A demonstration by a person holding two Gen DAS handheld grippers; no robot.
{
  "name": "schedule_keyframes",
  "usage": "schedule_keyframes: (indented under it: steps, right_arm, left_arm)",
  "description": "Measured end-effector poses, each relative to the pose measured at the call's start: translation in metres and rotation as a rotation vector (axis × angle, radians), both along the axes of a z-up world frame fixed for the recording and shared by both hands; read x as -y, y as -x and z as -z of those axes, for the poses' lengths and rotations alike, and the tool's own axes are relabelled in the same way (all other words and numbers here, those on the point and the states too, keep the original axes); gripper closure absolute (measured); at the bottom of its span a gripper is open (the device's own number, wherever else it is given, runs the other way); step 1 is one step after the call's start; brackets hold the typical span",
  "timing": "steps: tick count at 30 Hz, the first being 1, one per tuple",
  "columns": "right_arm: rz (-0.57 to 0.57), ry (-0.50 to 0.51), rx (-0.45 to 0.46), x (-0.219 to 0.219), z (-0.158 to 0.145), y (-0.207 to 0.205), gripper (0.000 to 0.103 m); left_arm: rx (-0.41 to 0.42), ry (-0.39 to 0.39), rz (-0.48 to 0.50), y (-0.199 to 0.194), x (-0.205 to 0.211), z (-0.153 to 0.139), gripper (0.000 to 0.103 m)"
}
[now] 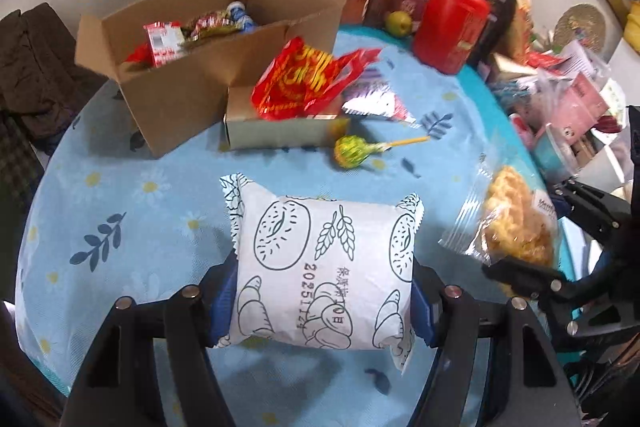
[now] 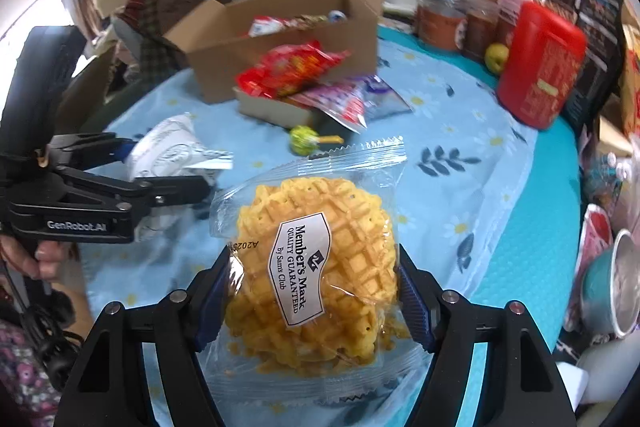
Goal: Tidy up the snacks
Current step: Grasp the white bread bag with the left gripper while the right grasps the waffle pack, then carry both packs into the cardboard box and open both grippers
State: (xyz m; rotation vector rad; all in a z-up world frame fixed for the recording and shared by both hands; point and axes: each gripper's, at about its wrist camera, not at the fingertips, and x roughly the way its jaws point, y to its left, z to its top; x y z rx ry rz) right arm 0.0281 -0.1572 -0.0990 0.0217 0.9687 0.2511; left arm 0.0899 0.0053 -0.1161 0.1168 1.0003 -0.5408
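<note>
My left gripper [image 1: 324,291] is shut on a white bread packet [image 1: 320,267] printed with pastry drawings, held above the blue flowered tablecloth [image 1: 120,195]. My right gripper [image 2: 316,287] is shut on a clear packet with a yellow waffle [image 2: 316,267], blue pads pressing both of its sides. Each view shows the other hand: the waffle packet [image 1: 516,219] at the right, the white packet [image 2: 172,147] in the left gripper [image 2: 160,167] at the left. An open cardboard box [image 1: 180,99] with several snacks inside stands at the back left.
A small flat box [image 1: 280,133] holding a red bag [image 1: 304,79] lies in front of the cardboard box, with a green lollipop [image 1: 350,153] beside it. A red canister [image 1: 452,27], a green apple [image 1: 398,23] and jars line the back. Clutter crowds the right edge.
</note>
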Motion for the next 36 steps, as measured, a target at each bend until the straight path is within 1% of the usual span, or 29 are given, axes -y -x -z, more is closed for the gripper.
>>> schedule_keyframes:
  steps: [4,9,15,19,21,26,30,36]
  right_arm:
    - [-0.038,0.0,0.048,-0.013,-0.023,0.005,0.03]
    - [-0.058,0.014,0.107,-0.024,-0.051,0.005,0.03]
    - [-0.066,0.016,0.184,-0.03,-0.083,-0.002,0.03]
    - [-0.079,0.023,0.242,-0.035,-0.104,-0.01,0.03]
    - [-0.083,0.03,0.265,-0.037,-0.112,-0.016,0.03]
    - [-0.091,0.012,0.309,-0.038,-0.131,-0.038,0.03]
    - [-0.092,0.013,0.347,-0.04,-0.145,-0.059,0.03]
    - [-0.1,-0.002,0.392,-0.039,-0.159,-0.098,0.03]
  left_arm:
    - [0.05,0.036,0.005,0.006,0.0,-0.022,0.034]
    - [0.122,0.057,-0.001,0.009,-0.004,-0.049,0.034]
    - [0.21,0.086,-0.019,0.005,-0.014,-0.079,0.034]
    - [0.248,0.112,-0.028,-0.002,-0.017,-0.096,0.034]
    - [0.273,0.117,-0.039,-0.006,-0.019,-0.104,0.034]
    - [0.329,0.131,-0.064,-0.023,-0.025,-0.124,0.034]
    - [0.37,0.139,-0.085,-0.042,-0.029,-0.14,0.034]
    - [0.412,0.14,-0.108,-0.075,-0.031,-0.155,0.034]
